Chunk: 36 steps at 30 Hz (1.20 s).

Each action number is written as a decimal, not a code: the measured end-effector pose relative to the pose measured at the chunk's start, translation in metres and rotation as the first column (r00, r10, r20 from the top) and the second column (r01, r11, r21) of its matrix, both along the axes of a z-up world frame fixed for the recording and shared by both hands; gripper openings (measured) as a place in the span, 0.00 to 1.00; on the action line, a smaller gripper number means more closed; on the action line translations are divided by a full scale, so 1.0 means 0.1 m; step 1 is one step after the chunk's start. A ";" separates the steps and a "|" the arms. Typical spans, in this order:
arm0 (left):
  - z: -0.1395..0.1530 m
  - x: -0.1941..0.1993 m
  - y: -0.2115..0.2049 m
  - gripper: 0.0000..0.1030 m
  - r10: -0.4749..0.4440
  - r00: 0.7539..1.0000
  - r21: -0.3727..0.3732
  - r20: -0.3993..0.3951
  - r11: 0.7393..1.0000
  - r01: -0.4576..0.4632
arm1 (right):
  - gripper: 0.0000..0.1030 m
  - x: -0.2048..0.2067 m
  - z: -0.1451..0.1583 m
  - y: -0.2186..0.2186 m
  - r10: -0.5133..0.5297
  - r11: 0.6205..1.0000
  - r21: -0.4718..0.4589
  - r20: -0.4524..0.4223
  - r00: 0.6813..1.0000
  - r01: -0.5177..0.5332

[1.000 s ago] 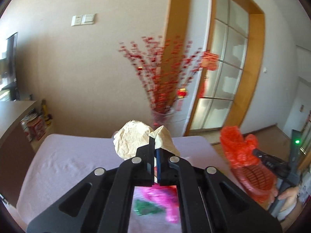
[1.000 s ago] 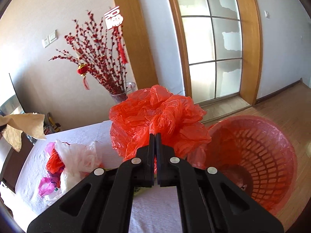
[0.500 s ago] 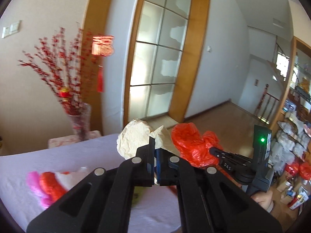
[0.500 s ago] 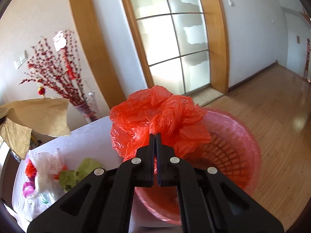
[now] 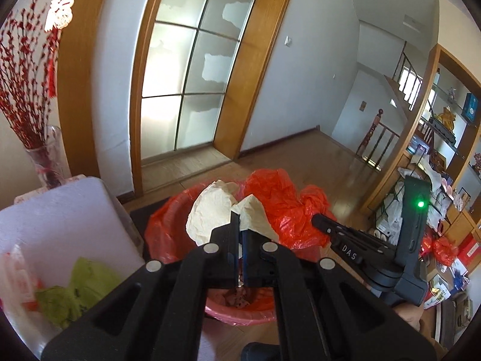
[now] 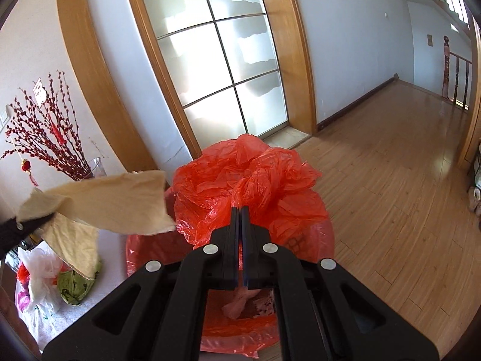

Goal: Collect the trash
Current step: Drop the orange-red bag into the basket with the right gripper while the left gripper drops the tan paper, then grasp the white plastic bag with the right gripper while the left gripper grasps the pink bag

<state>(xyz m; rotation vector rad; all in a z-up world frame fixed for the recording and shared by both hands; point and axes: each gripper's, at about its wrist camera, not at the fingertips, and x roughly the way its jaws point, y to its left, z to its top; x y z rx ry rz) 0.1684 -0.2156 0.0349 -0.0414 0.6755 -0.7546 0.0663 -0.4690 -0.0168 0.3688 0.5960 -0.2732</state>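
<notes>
**A:** Your left gripper [image 5: 240, 221] is pinched tight on a crumpled sheet of cream paper [image 5: 210, 213], and it holds that paper right above the red basket [image 5: 168, 234] on the floor.

**B:** And my right one?

**A:** Your right gripper [image 6: 240, 215] is clamped on a bunched red plastic bag [image 6: 249, 177]. Its fingers meet with only a sliver between them, the plastic caught there. The bag balloons out over the same basket [image 6: 141, 249], covering most of the far rim.

**B:** Do the two bundles touch?

**A:** In the left wrist view the paper sits just beside the red bag [image 5: 282, 204], overlapping it; I cannot tell whether they actually touch. In the right wrist view the paper [image 6: 102, 207] hangs to the left of the bag, a flap spreading toward it.

**B:** What is in the basket?

**A:** Under your right fingers you can see some pale pink scraps [image 6: 240, 303] at the bottom. The basket is lined with red plastic.

**B:** And the table?

**A:** The table with its white cloth [image 5: 57, 210] stands just left of the basket. A green crumpled wad [image 5: 75, 288] lies near its edge, with white and red bags [image 6: 39, 270] beside it. A glass vase of red branches [image 5: 45, 156] stands at the far end.
</notes>
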 end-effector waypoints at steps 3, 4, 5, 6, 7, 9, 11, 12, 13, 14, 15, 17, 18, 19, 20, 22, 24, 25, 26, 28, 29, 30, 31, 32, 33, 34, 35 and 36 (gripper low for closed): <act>-0.18 0.08 -0.12 0.04 -0.015 0.999 0.015 -0.046 1.000 0.015 | 0.02 0.04 -0.04 -0.05 0.016 1.000 0.014 -0.012 1.000 -0.015; -0.23 0.10 -0.15 0.06 -0.013 0.998 0.026 -0.054 1.000 0.015 | 0.03 0.05 -0.07 -0.06 0.024 0.999 0.023 -0.017 1.000 -0.024; -0.28 0.11 -0.19 0.10 -0.010 0.998 0.038 -0.058 0.999 0.012 | 0.04 0.06 -0.09 -0.06 0.030 0.999 0.032 -0.019 0.999 -0.029; -0.33 0.12 -0.21 0.13 -0.007 0.998 0.053 -0.065 0.999 0.011 | 0.04 0.07 -0.11 -0.06 0.033 0.999 0.038 -0.024 0.999 -0.032; -0.37 0.14 -0.22 0.21 0.002 0.998 0.064 -0.070 0.998 0.002 | 0.04 0.07 -0.14 -0.07 0.037 0.998 0.044 -0.031 0.999 -0.035; -0.43 0.16 -0.15 0.29 0.029 0.996 0.076 -0.083 0.997 -0.023 | 0.07 0.07 -0.17 -0.08 0.033 0.998 0.047 -0.040 0.999 -0.031; -0.43 0.16 -0.07 0.32 0.049 0.995 0.083 -0.085 0.996 -0.042 | 0.18 0.03 -0.17 -0.09 0.026 0.999 0.046 -0.041 0.999 -0.024; -0.41 0.14 -0.01 0.33 0.066 0.995 0.091 -0.077 0.994 -0.059 | 0.21 0.02 -0.16 -0.08 0.021 0.999 0.038 -0.040 0.999 -0.020; -0.38 0.12 0.06 0.38 0.077 0.995 0.091 -0.066 0.993 -0.070 | 0.23 0.01 -0.15 -0.06 0.018 1.000 0.025 -0.039 0.999 -0.017; -0.35 0.09 0.13 0.43 0.085 0.995 0.090 -0.051 0.993 -0.081 | 0.23 0.00 -0.11 -0.01 0.022 1.000 0.002 -0.036 0.999 -0.022; -0.32 0.06 0.19 0.45 0.097 0.995 0.087 -0.032 0.992 -0.094 | 0.23 0.01 -0.09 0.04 0.030 0.999 -0.012 -0.034 0.999 -0.030; -0.28 0.04 0.24 0.48 0.100 0.995 0.090 -0.010 0.991 -0.099 | 0.23 0.02 -0.03 0.13 0.045 0.998 -0.033 -0.022 0.999 -0.046; -0.29 0.05 0.27 0.47 0.100 0.995 0.082 -0.025 0.992 -0.097 | 0.23 0.02 0.02 0.18 0.050 0.998 -0.040 -0.014 0.999 -0.050; -0.27 0.06 0.31 0.47 0.092 0.995 0.062 -0.047 0.994 -0.089 | 0.23 0.01 0.05 0.21 0.057 0.998 -0.041 -0.004 0.998 -0.057; -0.26 0.07 0.33 0.47 0.092 0.994 0.056 -0.054 0.994 -0.089 | 0.23 -0.01 0.08 0.23 0.061 0.997 -0.043 0.003 0.998 -0.060; -0.22 0.07 0.38 0.47 0.102 0.994 0.051 -0.044 0.994 -0.100 | 0.23 -0.03 0.12 0.29 0.076 0.996 -0.053 0.004 0.997 -0.076; -0.14 0.02 0.52 0.47 0.124 0.992 0.039 -0.032 0.992 -0.122 | 0.23 -0.02 0.14 0.36 0.100 0.993 -0.057 -0.002 0.995 -0.100; -0.10 0.01 0.60 0.47 0.138 0.990 0.032 -0.024 0.990 -0.137 | 0.23 -0.02 0.17 0.43 0.125 0.990 -0.059 -0.002 0.992 -0.125; -0.05 -0.03 0.70 0.47 0.158 0.987 0.028 -0.014 0.987 -0.158 | 0.23 -0.02 0.18 0.49 0.143 0.988 -0.060 -0.002 0.990 -0.143; 0.06 -0.15 0.98 0.47 0.212 0.977 0.030 0.024 0.977 -0.213 | 0.23 0.01 0.20 0.70 0.214 0.976 -0.051 0.000 0.977 -0.214; 0.10 -0.20 1.10 0.47 0.232 0.972 0.033 0.044 0.972 -0.234 | 0.23 0.03 0.21 0.82 0.253 0.966 -0.048 0.001 0.967 -0.253; 0.14 -0.29 1.29 0.47 0.267 0.961 0.038 0.074 0.962 -0.270 | 0.23 0.04 0.22 0.95 0.291 0.956 -0.047 0.001 0.957 -0.290; 0.17 -0.34 1.45 0.47 0.296 0.951 0.043 0.090 0.953 -0.301 | 0.23 0.06 0.22 1.12 0.337 0.941 -0.047 0.000 0.942 -0.336; 0.20 -0.39 1.60 0.48 0.321 0.942 0.045 0.098 0.944 -0.327 | 0.23 0.07 0.23 1.25 0.370 0.928 -0.044 0.001 0.929 -0.369; 0.23 -0.44 1.80 0.48 0.359 0.927 0.045 0.109 0.930 -0.365 | 0.23 0.09 0.22 1.39 0.411 0.911 -0.028 0.004 0.912 -0.410; 0.24 -0.48 1.99 0.48 0.398 0.910 0.050 0.119 0.913 -0.406 | 0.23 0.12 0.21 1.59 0.467 0.884 -0.002 0.005 0.884 -0.467; 0.25 -0.53 2.21 0.48 0.446 0.884 0.060 0.138 0.887 -0.457 | 0.23 0.13 0.19 1.73 0.503 0.864 0.012 0.004 0.864 -0.503; 0.26 -0.57 2.39 0.48 0.488 0.860 0.067 0.151 0.863 -0.501 | 0.25 0.16 0.17 1.91 0.542 0.840 0.021 -0.001 0.841 -0.541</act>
